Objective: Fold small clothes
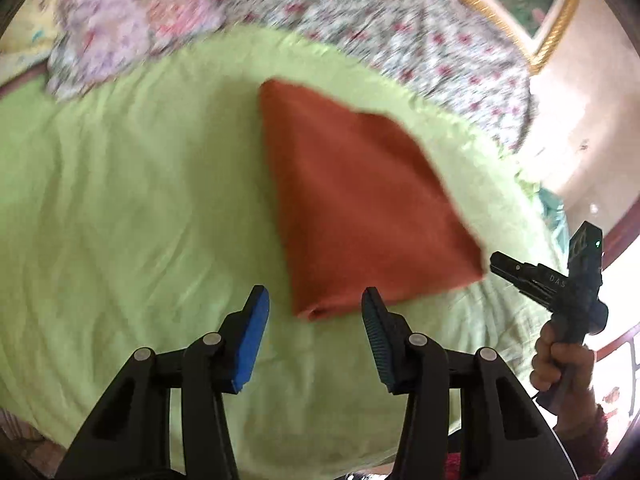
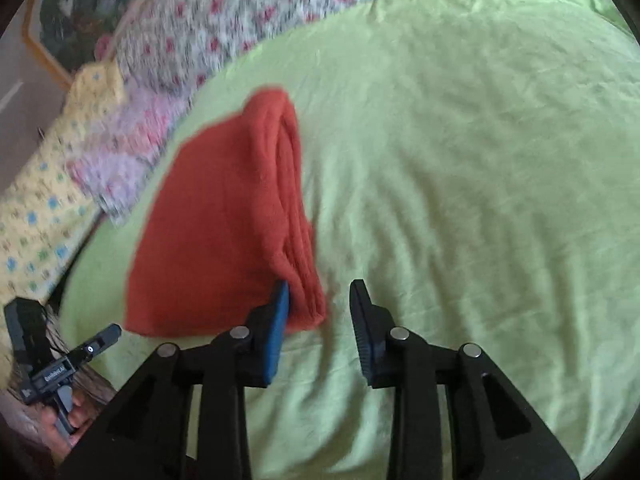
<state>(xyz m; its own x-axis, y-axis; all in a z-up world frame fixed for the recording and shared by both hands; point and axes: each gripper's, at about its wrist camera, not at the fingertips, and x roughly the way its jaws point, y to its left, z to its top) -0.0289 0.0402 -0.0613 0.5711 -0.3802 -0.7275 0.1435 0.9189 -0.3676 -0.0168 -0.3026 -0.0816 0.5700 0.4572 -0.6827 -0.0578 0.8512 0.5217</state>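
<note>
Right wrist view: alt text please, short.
A folded orange cloth lies on a green sheet, its layered edge beside the open right tool, which holds nothing. The left tool shows at lower left; a flowered blanket lies behind.

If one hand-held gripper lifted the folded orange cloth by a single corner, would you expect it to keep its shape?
Probably not. The orange cloth looks soft and knitted, so it would likely droop. Its stacked layers lie loose along one edge and may fall open. It seems light, barely denting the green sheet.
</note>
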